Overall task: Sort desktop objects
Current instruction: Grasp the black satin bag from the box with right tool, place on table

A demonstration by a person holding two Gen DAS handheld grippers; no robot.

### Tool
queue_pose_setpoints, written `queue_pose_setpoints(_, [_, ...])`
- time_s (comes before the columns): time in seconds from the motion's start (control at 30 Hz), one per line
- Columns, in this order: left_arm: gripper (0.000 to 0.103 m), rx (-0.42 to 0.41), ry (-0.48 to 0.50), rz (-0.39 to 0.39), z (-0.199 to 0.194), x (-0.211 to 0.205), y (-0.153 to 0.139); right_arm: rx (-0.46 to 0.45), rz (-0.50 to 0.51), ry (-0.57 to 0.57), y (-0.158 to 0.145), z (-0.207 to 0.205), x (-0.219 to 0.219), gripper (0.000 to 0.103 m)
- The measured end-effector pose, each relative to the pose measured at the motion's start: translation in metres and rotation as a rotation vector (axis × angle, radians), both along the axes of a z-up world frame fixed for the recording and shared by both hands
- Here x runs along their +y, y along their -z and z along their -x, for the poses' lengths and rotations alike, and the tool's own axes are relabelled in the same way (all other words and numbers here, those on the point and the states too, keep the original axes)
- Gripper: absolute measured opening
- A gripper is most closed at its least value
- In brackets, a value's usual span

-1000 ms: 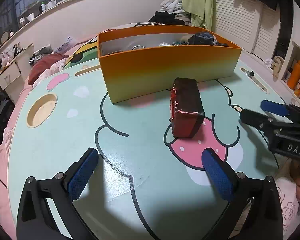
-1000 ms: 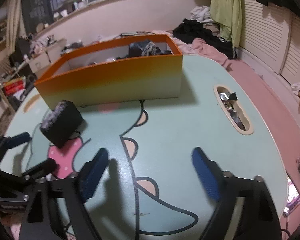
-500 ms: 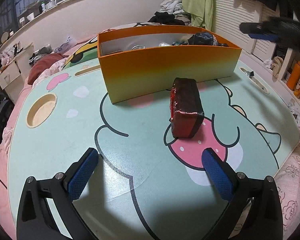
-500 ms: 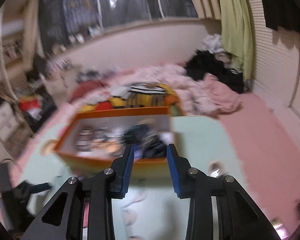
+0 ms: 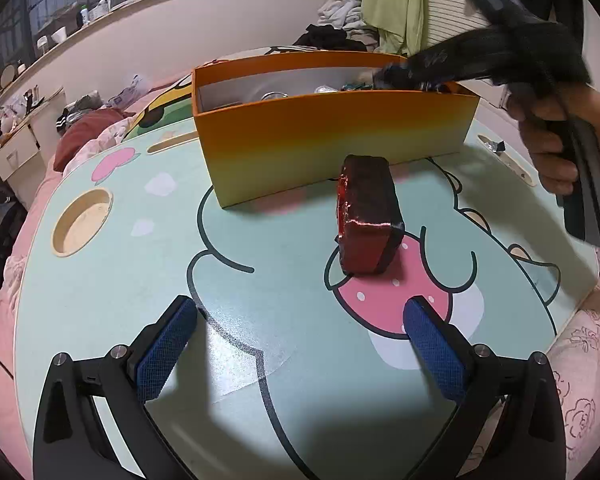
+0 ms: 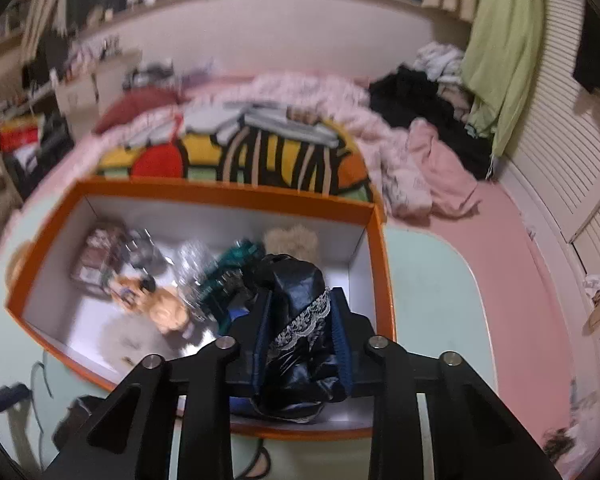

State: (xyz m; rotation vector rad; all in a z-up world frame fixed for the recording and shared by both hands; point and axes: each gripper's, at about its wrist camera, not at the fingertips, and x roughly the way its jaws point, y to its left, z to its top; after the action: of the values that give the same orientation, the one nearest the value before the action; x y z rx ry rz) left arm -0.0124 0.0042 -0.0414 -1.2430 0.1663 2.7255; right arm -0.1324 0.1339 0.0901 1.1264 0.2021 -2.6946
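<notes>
An orange box (image 5: 332, 148) stands on the cartoon-printed table (image 5: 100, 300); it also shows from above in the right wrist view (image 6: 384, 264), with several small items inside. A dark red block (image 5: 366, 216) stands on the table in front of the box. My left gripper (image 5: 300, 344) is open and empty, low over the table, with the block ahead and to the right. My right gripper (image 6: 300, 320) is over the box's right end, shut on a shiny black pouch with lace trim (image 6: 296, 320). In the left wrist view the right gripper (image 5: 388, 76) reaches into the box.
A round recess (image 5: 82, 222) is in the table at the left and a slot with small items (image 5: 500, 150) at the right. A bed with clothes and bedding (image 6: 300, 120) lies behind the table. Louvred doors (image 6: 560, 140) stand at the right.
My right gripper has risen from the table, swung over the orange box and closed on the black pouch. My left gripper and the red block have not moved.
</notes>
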Motion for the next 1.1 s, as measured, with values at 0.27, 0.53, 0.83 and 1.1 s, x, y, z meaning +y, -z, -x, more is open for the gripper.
queue_pose_setpoints(0.27, [0.103, 0.001, 0.0, 0.004, -0.003, 0.007, -0.014, 0.283, 0.272, -0.006, -0.08, -0.095, 0.039, 0.025])
queue_pose_setpoints(0.53, [0.103, 0.0, 0.001, 0.004, -0.002, 0.006, -0.016, -0.105, 0.317, -0.069, -0.001, -0.101, 0.039, 0.028])
queue_pose_setpoints(0.83, [0.103, -0.001, 0.001, 0.003, -0.002, 0.005, -0.017, 0.125, 0.358, 0.04, 0.004, -0.13, 0.058, 0.1])
queue_pose_setpoints(1.1, [0.103, 0.0, 0.003, 0.011, -0.003, 0.006, -0.017, -0.031, 0.049, -0.017, 0.065, -0.156, 0.035, 0.103])
